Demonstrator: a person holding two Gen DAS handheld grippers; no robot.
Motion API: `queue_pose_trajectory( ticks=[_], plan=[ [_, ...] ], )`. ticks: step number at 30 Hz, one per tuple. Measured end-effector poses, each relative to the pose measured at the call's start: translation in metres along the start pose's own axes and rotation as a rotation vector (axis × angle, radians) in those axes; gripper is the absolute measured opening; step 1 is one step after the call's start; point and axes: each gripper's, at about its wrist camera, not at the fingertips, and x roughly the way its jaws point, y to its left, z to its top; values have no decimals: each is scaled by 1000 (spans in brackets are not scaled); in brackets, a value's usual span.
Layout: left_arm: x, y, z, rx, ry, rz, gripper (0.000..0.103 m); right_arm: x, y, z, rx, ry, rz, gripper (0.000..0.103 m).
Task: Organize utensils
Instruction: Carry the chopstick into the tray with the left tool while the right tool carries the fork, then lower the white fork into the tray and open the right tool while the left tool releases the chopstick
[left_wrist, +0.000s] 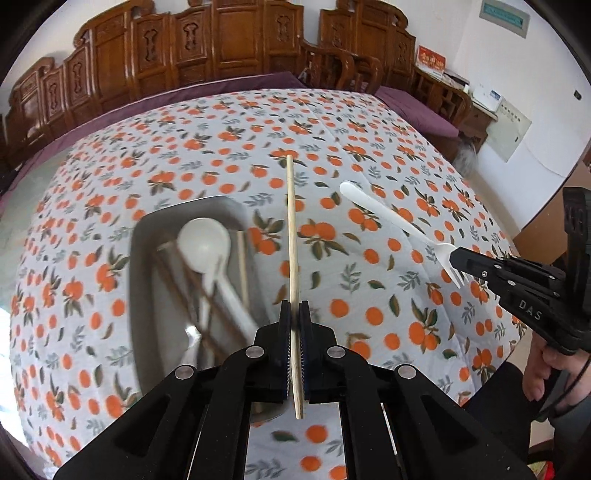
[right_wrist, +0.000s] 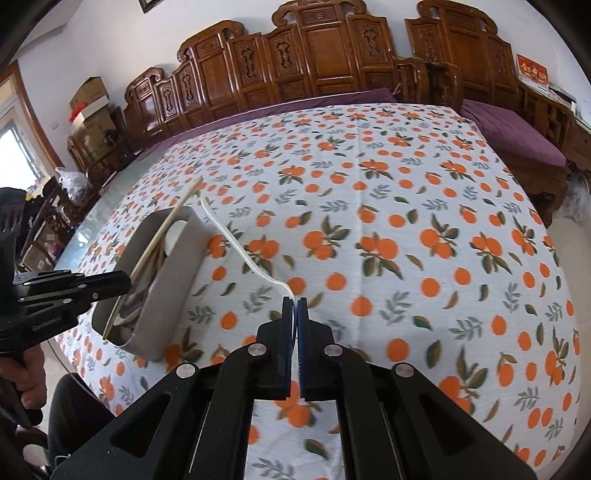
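Left gripper (left_wrist: 294, 314) pinches a wooden chopstick (left_wrist: 291, 236) above the metal tray's (left_wrist: 147, 229) right edge. Right gripper (right_wrist: 294, 308) pinches a white plastic fork (right_wrist: 236, 236) above the table (right_wrist: 406, 184). The tray holds a white spoon (left_wrist: 205, 240) and chopsticks.

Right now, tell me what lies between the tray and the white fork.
Left wrist view: only the chopstick, clamped in the left gripper, crosses between the metal tray and the plastic fork.

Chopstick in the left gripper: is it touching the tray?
Cannot tell. The left wrist view shows the chopstick clamped in the left gripper beside the tray; in the right wrist view it crosses the rim, contact unclear.
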Motion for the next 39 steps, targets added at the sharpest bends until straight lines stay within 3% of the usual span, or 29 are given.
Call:
queue_pose_trajectory(
  ticks=[16,29,39],
  plan=[
    [6,75,-26,-104,32,61,3,20,50,1,-47,36,27,3],
    [20,91,-32,-150,64,76,4,25,70,2,-75,51,44,3],
    [-9,97,-36,-166,2,55,4,34,105,8,-94,67,75,3]
  ],
)
